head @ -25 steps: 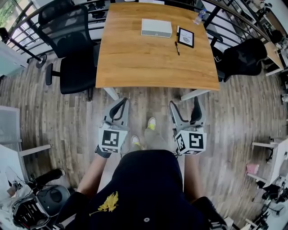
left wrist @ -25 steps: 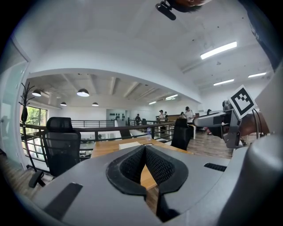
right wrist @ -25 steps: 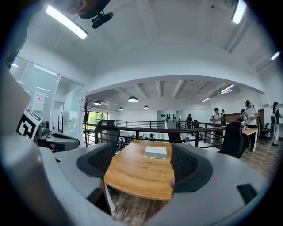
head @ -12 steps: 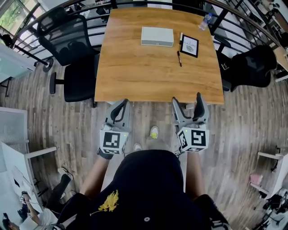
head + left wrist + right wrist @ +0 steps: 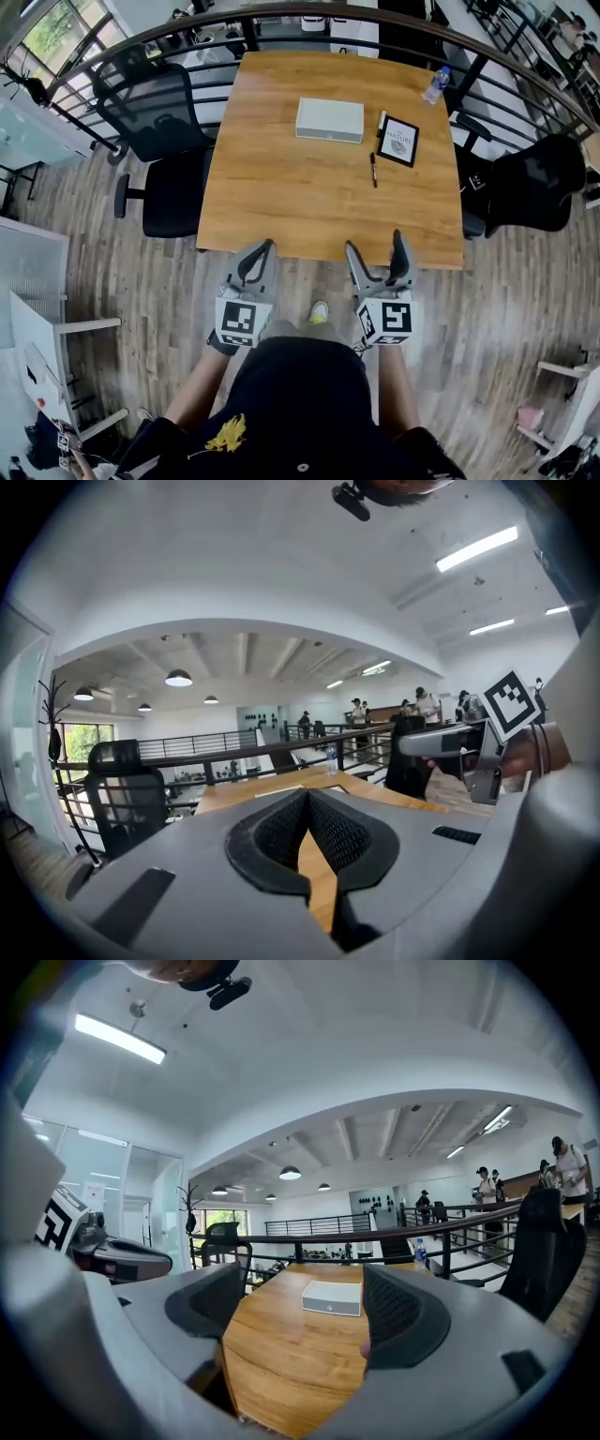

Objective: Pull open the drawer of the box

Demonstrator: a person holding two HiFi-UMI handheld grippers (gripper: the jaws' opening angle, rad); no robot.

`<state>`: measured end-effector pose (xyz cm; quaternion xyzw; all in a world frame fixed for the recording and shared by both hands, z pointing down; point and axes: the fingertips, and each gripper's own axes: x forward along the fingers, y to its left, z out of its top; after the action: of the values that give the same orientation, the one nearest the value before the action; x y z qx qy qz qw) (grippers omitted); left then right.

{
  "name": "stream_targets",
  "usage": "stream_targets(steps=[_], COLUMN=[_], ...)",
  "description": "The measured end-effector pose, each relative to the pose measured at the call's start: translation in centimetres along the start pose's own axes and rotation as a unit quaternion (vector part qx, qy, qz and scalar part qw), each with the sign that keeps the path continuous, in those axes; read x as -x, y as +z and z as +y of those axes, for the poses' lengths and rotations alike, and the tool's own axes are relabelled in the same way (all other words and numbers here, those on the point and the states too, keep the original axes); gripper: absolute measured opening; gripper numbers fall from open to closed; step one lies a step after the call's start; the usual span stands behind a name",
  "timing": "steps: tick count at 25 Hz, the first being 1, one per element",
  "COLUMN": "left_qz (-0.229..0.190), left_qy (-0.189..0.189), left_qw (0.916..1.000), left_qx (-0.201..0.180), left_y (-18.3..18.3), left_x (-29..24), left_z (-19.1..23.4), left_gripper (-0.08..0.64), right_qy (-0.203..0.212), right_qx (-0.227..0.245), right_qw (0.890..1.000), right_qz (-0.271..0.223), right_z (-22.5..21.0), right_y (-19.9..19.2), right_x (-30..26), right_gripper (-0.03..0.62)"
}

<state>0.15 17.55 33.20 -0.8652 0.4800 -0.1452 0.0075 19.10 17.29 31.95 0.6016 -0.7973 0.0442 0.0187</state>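
Flat, rectangular pale-grey box (image 5: 329, 119) lies upper centre on the smooth wood-grain worktop (image 5: 309, 202). The left tool (image 5: 257, 251) has its ribbed jaws together, empty. The right tool (image 5: 375, 242) stands wide apart, jaws just narrowing, nothing between.

A dark navy top (image 5: 300, 394) with a yellow print (image 5: 228, 424) is worn. Behind the grey fingers (image 5: 401, 255) of the left gripper (image 5: 263, 247) and right gripper (image 5: 375, 244), white cubes (image 5: 244, 321) with black square markers are fitted. The fingers are lined with black textured pads (image 5: 398, 1312).
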Motion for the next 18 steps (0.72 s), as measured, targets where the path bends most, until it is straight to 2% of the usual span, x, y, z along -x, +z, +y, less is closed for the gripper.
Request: stream_targets(steps=[6,12,18], left_qz=[0.013,0.028,0.010], left_qy=[-0.002,0.005,0.000], left_qw=[0.9999,0.9995,0.9998], left_qx=[-0.002,0.013,0.015], left_y=[-0.4,-1.6,-1.2], left_x=[-1.8,-3.1,-6.8], left_z=[-0.3,1.5,4.6], left_gripper=[0.018,0.018,0.018], right_qy=[0.003,-0.001,-0.013], right_qx=[-0.015,-0.020,-0.004], right_qw=[1.000,0.999,1.000], right_qz=[0.012,0.031,0.026], right_z=[-1.3,-2.4,-2.6], right_y=[-1.4,-2.2,-1.1], right_x=[-1.5,-4.0,-7.8], right_gripper=[0.383,0.379,0.377])
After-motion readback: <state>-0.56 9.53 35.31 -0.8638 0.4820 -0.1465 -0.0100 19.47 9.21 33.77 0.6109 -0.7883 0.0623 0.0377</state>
